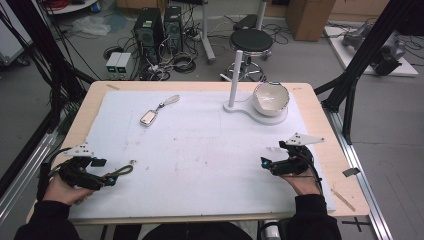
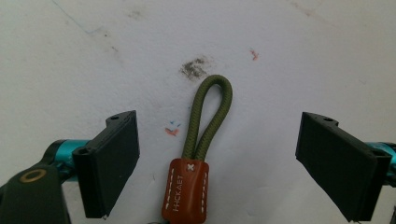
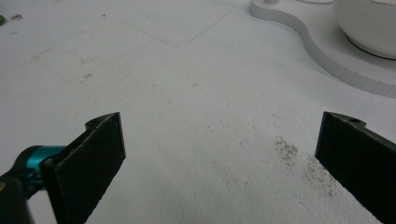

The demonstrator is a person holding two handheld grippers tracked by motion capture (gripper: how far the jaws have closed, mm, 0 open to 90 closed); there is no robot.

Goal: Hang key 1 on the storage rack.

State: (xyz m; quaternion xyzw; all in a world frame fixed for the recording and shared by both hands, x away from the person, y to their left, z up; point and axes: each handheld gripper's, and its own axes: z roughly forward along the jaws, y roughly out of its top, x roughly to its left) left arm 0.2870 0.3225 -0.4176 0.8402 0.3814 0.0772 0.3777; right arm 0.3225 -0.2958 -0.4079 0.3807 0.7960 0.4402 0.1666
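Olive-green cord, doubled into a loop [image 2: 208,116], lay on the white mat [image 1: 200,150] between the jaws of the left gripper [image 2: 217,163], its lower end bound in a stitched orange-brown leather tab [image 2: 185,189]. In the left gripper view the loop ran up the middle of the frame from the bottom edge, and both black pads [image 2: 112,163] stood spread and well clear of it, touching neither cord nor tab. In the high view the same loop [image 1: 120,172] showed at the lower left of the frame, lying just off the tip of the left gripper [image 1: 107,181], which the person's left hand [image 1: 62,190] held low over the mat.

At the lower right of the high view the right gripper [image 1: 264,163] rested near the mat's edge; in its own view its jaws stood spread wide over bare, speckled mat with nothing between them.

Farther up the high view a keyring with a metal tag [image 1: 148,117] lay at the upper left of the mat, and a white bowl [image 1: 271,98] sat on a white stand [image 1: 235,106] at the upper right.
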